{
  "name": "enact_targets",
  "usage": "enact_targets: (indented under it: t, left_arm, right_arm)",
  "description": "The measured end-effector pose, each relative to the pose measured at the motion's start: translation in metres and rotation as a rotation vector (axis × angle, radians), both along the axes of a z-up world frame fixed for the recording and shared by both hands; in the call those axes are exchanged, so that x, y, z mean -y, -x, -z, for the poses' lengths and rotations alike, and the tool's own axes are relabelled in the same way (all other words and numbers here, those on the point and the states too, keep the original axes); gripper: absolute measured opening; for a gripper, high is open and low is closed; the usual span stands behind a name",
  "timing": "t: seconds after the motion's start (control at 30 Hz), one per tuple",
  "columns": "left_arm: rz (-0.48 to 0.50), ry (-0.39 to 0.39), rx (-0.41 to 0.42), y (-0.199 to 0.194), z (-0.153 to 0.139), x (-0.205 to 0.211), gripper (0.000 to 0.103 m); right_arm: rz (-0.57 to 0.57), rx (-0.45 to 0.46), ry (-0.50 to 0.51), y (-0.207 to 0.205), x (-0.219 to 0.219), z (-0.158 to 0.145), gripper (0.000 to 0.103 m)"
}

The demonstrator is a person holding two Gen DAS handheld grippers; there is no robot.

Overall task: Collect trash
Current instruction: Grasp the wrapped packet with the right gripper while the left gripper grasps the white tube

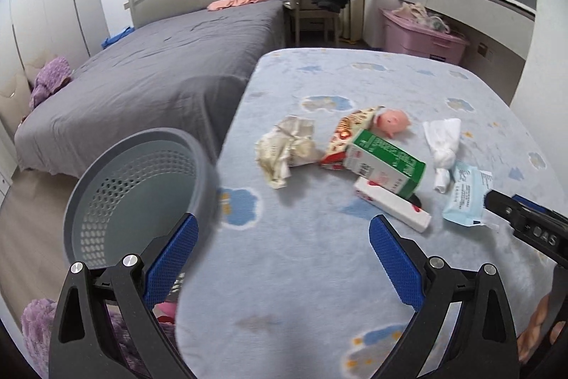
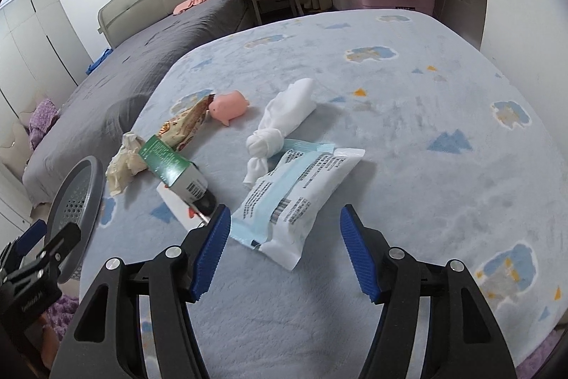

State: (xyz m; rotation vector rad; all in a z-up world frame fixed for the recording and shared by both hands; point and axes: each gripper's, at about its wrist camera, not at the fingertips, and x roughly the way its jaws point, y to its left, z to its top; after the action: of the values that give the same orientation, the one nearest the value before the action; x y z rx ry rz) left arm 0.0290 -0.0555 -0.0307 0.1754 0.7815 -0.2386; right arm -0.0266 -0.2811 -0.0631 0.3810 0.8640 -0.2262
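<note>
The right gripper [image 2: 280,247], jaws apart and empty, faces the flat white-and-blue plastic wipes packet [image 2: 294,201], whose long axis points away; the left gripper [image 1: 284,247], also apart, sits farther off.

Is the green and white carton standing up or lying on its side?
On its side. The carton lies lengthwise on the blanket, its green face up, resting partly on a flat white box.
</note>
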Motion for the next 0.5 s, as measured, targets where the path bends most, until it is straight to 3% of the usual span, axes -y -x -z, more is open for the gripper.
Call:
enact_targets:
  t: [0.2,0.5]
  left_arm:
    - [-0.009,-0.018,-0.017,-0.002,0.007,0.011,0.095]
    - [-0.044,-0.034,-0.042,-0.013,0.019,0.012,0.095]
  right_arm:
    - [-0.003,-0.038,-0.030,-0.021,0.004,0.011,0.067]
    - [0.003,-0.102,0.002,-0.042,-0.005,0.029,0.068]
